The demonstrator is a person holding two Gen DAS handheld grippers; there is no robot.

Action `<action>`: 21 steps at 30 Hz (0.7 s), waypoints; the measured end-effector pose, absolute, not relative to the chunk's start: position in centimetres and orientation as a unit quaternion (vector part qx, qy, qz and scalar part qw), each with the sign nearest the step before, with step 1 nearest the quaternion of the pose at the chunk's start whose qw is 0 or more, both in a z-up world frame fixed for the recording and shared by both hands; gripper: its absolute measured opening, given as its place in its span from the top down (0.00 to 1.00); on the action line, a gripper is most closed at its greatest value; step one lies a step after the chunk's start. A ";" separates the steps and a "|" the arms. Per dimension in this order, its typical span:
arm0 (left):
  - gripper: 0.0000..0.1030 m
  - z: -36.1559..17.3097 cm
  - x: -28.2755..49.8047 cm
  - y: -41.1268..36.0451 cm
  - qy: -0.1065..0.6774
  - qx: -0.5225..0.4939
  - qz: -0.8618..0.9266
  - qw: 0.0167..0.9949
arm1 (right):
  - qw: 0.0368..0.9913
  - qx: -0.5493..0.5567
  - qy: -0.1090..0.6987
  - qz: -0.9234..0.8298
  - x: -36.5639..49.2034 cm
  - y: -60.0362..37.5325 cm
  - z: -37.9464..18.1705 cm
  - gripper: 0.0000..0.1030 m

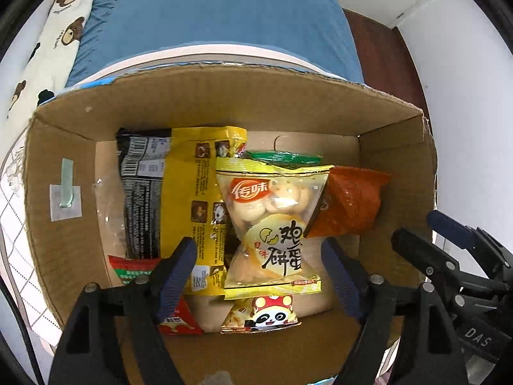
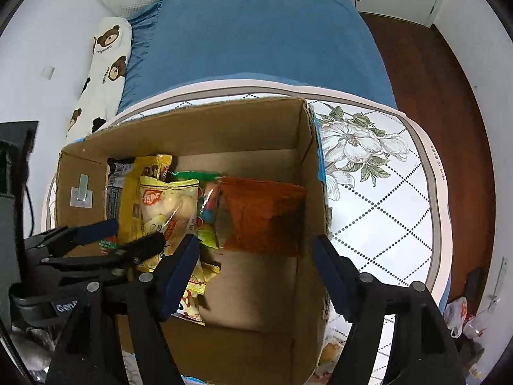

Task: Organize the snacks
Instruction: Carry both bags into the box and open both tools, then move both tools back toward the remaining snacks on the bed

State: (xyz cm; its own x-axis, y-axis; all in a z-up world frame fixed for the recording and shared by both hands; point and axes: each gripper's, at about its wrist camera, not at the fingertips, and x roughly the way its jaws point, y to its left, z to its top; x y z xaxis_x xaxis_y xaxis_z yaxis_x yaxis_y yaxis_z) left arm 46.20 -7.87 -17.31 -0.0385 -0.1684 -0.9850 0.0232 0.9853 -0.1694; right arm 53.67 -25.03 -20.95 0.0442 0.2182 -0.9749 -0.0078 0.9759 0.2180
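An open cardboard box point(image 1: 224, 96) holds several snack packs. A clear egg-biscuit pack point(image 1: 272, 218) lies on top in the middle, over a yellow pack point(image 1: 189, 176) and a black pack point(image 1: 141, 192). An orange-red packet point(image 1: 349, 205) leans by the right wall, and a panda packet point(image 1: 266, 314) lies near the front. My left gripper point(image 1: 258, 256) hangs open above the biscuit pack, pads clear of it. My right gripper point(image 2: 255, 256) is open over the orange-red packet point(image 2: 263, 215) in the box point(image 2: 192, 128) and is not touching it. Each gripper shows in the other's view: right gripper point(image 1: 429, 234), left gripper point(image 2: 125, 237).
The box sits on a white quilted cover with a flower print point(image 2: 384, 208). Beyond it lies a blue sheet point(image 2: 256, 32) with a bear-print pillow point(image 2: 105, 64). Wooden floor point(image 2: 433, 96) runs along the right, with a plastic bag point(image 2: 458, 314) on it. The box's right half has bare bottom point(image 2: 250, 288).
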 end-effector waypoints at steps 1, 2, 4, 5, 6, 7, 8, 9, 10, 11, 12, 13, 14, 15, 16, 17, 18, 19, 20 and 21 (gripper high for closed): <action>0.24 -17.1 46.0 -7.6 0.711 -0.048 -0.065 0.698 | 0.719 0.078 0.687 0.079 53.6 -25.1 -21.0 0.26; 0.24 -16.8 46.0 -7.4 0.707 -0.045 -0.062 0.703 | 0.718 0.078 0.687 0.078 53.4 -25.1 -21.0 0.26; 0.24 -16.0 45.5 -7.0 0.696 -0.035 -0.052 0.716 | 0.720 0.077 0.685 0.078 53.0 -25.0 -20.8 0.26; 0.24 -15.5 45.1 -6.8 0.687 -0.032 -0.049 0.724 | 0.722 0.076 0.683 0.078 52.7 -24.9 -20.7 0.26; 0.24 -14.8 44.7 -6.6 0.677 -0.026 -0.045 0.734 | 0.724 0.073 0.682 0.078 52.5 -24.8 -20.5 0.26; 0.24 -14.1 44.2 -6.4 0.669 -0.020 -0.040 0.742 | 0.726 0.071 0.680 0.077 52.2 -24.6 -20.4 0.26; 0.24 -13.4 43.7 -6.2 0.660 -0.016 -0.036 0.750 | 0.729 0.070 0.677 0.077 51.8 -24.5 -20.2 0.26; 0.24 -12.8 43.2 -5.9 0.651 -0.014 -0.034 0.758 | 0.731 0.070 0.674 0.077 51.4 -24.4 -20.0 0.26; 0.24 -12.3 42.8 -5.7 0.643 -0.013 -0.031 0.765 | 0.734 0.069 0.671 0.077 51.0 -24.3 -19.8 0.26; 0.24 -11.7 42.0 -5.4 0.634 -0.013 -0.028 0.773 | 0.738 0.068 0.667 0.077 50.6 -24.2 -19.5 0.26; 0.24 -11.3 41.5 -5.2 0.627 -0.013 -0.027 0.778 | 0.742 0.067 0.663 0.078 50.1 -24.1 -19.2 0.26; 0.24 -10.9 41.0 -5.1 0.620 -0.012 -0.024 0.784 | 0.746 0.064 0.658 0.078 49.6 -23.9 -18.9 0.26; 0.24 -10.6 40.5 -5.1 0.612 -0.009 -0.020 0.791 | 0.750 0.061 0.654 0.079 49.0 -23.8 -18.6 0.26; 0.24 -10.2 39.7 -5.0 0.604 -0.008 -0.019 0.797 | 0.753 0.059 0.651 0.080 48.7 -23.7 -18.3 0.26; 0.24 -9.8 39.0 -4.8 0.597 -0.007 -0.018 0.802 | 0.757 0.056 0.646 0.080 48.2 -23.5 -18.0 0.26; 0.24 -9.6 38.6 -4.8 0.594 -0.006 -0.017 0.804 | 0.761 0.055 0.642 0.081 47.5 -23.3 -17.6 0.26; 0.24 -9.3 37.9 -4.6 0.588 -0.007 -0.017 0.808 | 0.763 0.053 0.639 0.082 47.1 -23.2 -17.3 0.26; 0.24 -8.9 37.3 -4.5 0.583 -0.008 -0.017 0.812 | 0.766 0.052 0.635 0.083 46.6 -23.0 -17.0 0.26; 0.24 -8.7 36.9 -4.4 0.579 -0.007 -0.016 0.815 | 0.770 0.051 0.631 0.084 46.1 -22.9 -16.5 0.26; 0.24 -8.2 36.3 -4.2 0.573 -0.006 -0.014 0.819 | 0.774 0.049 0.625 0.085 45.5 -22.7 -16.0 0.26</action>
State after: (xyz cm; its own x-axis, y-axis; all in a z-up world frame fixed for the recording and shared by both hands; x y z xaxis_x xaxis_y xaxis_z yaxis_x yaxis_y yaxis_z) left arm 36.28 -4.23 -8.23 0.3427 -0.0300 -0.9390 0.0159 0.9995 -0.0261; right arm 45.55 -22.68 -16.04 0.2032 0.1921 -0.9601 -0.0699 0.9809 0.1815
